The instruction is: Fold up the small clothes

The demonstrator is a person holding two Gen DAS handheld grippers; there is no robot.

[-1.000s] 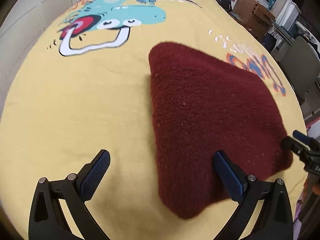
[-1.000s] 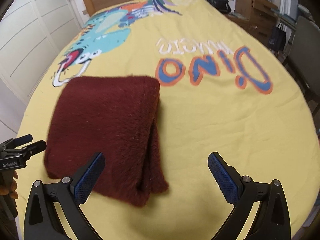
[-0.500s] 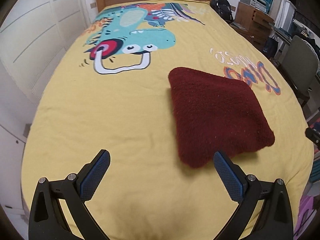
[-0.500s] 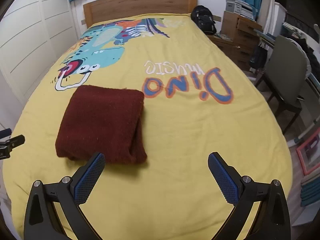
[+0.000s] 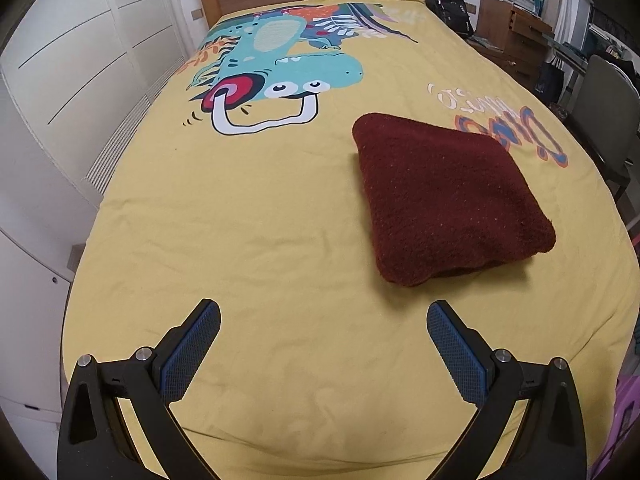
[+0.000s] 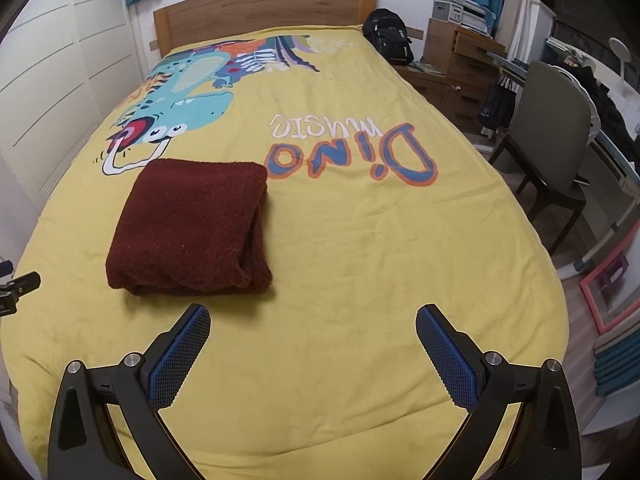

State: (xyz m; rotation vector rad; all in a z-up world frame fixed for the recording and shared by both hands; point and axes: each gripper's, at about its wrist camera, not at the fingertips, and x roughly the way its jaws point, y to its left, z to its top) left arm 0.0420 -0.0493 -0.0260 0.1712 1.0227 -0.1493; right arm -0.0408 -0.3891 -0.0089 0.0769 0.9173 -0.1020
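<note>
A dark red fuzzy garment [image 5: 448,196] lies folded into a thick square on the yellow bedspread [image 5: 248,224]. In the right wrist view the same folded garment [image 6: 192,228] rests left of centre, its layered edge facing right. My left gripper [image 5: 323,344] is open above the near part of the bed, well short of the garment and to its left. My right gripper [image 6: 313,346] is open too, nothing between its blue pads, with its left finger just in front of the garment's near edge. The tip of the left gripper [image 6: 16,286] shows at the far left edge.
The bedspread carries a dinosaur print [image 6: 176,112] and "Dino music" lettering [image 6: 352,152]. A wooden headboard [image 6: 260,8] stands at the far end. White wardrobe doors [image 5: 80,60] line the left side. A grey chair [image 6: 556,132], a wooden dresser [image 6: 460,60] and a black backpack [image 6: 390,36] stand to the right.
Both grippers have pulled back and up from the garment, which now looks smaller and lies free on the bed. Both stayed open throughout.
</note>
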